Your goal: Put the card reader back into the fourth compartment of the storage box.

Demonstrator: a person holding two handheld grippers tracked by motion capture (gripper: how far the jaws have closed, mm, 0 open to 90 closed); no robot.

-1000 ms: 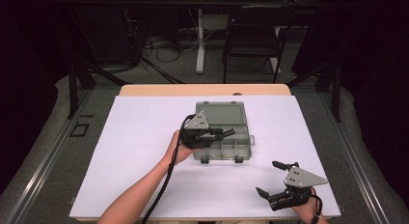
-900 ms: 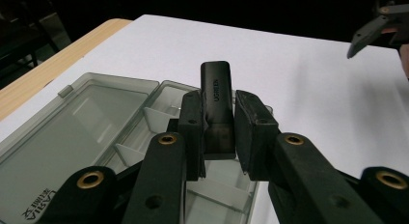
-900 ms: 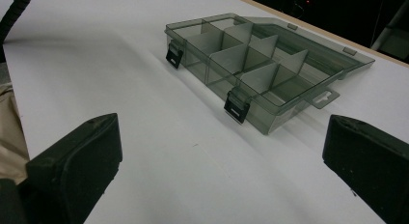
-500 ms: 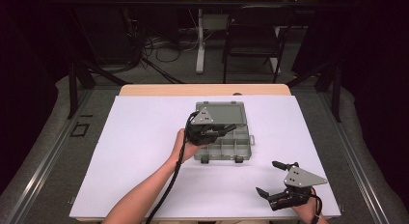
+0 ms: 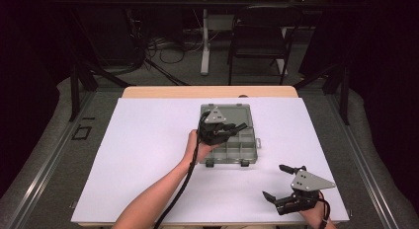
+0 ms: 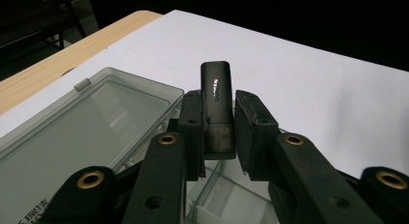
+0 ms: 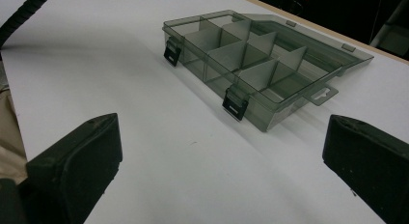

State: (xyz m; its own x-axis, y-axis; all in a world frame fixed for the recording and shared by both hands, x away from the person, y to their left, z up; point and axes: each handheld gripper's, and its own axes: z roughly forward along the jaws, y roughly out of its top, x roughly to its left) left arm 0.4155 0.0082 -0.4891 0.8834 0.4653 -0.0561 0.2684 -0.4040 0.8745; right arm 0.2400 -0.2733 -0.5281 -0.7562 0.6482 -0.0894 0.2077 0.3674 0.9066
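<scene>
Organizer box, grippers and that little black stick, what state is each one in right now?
Organizer box: lid open and laid flat behind it, the compartments in sight empty.
Black stick: clamped and held above the box.
Left gripper: shut on the black stick, over the box.
Right gripper: jaws wide open, holding nothing, low over the white table cover.

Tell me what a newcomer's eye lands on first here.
The left gripper, shut on a small black USB stick, held over the open grey compartment box at the middle of the white table. Next, the right gripper, jaws wide open, near the table's near right corner.
</scene>
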